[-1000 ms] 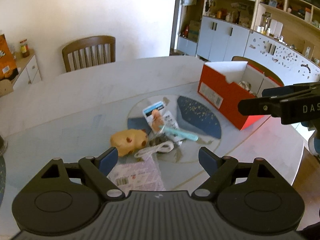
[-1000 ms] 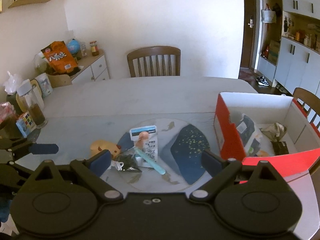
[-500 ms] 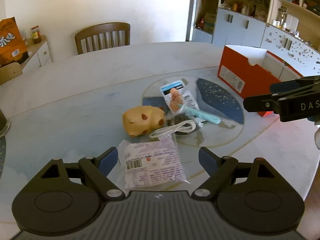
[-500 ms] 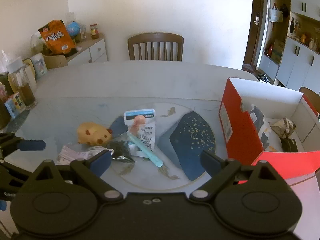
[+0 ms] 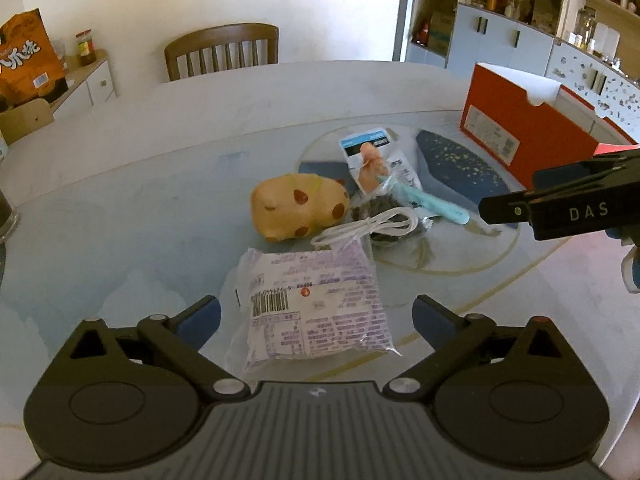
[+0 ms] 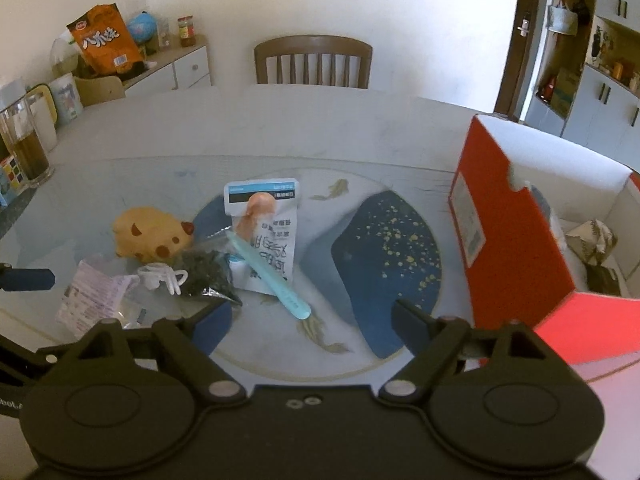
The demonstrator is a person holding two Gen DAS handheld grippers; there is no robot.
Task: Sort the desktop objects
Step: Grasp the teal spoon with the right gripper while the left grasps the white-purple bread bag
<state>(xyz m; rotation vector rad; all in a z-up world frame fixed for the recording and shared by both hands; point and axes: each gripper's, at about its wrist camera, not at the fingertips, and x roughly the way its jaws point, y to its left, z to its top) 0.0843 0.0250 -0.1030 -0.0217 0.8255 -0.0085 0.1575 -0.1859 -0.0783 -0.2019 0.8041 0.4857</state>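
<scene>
A clear packet with purple print (image 5: 312, 304) lies flat between the fingertips of my left gripper (image 5: 316, 316). Its jaws are opening and the pads do not touch it. Beyond it sit a yellow toy animal (image 5: 300, 208), a white cable (image 5: 368, 228) and a dark bag (image 6: 204, 272). My right gripper (image 6: 312, 316) hovers over the near end of a teal stick (image 6: 272, 276) that lies across a white sachet (image 6: 276, 240). Its jaws are closing and nothing is pressed between them. An orange shoebox (image 6: 508, 240) stands open at the right with several things inside.
The glass table top (image 5: 140, 208) has a round blue fish inlay (image 6: 392, 248). A wooden chair (image 6: 314, 60) stands at the far edge. A glass jar of brown liquid (image 6: 24, 148) is at the left edge, and a sideboard holds an orange snack bag (image 6: 102, 46).
Both grippers have sunk toward the table and the objects look larger. The purple packet has come between the left fingertips, which stand wider. The right fingertips stand a little closer together.
</scene>
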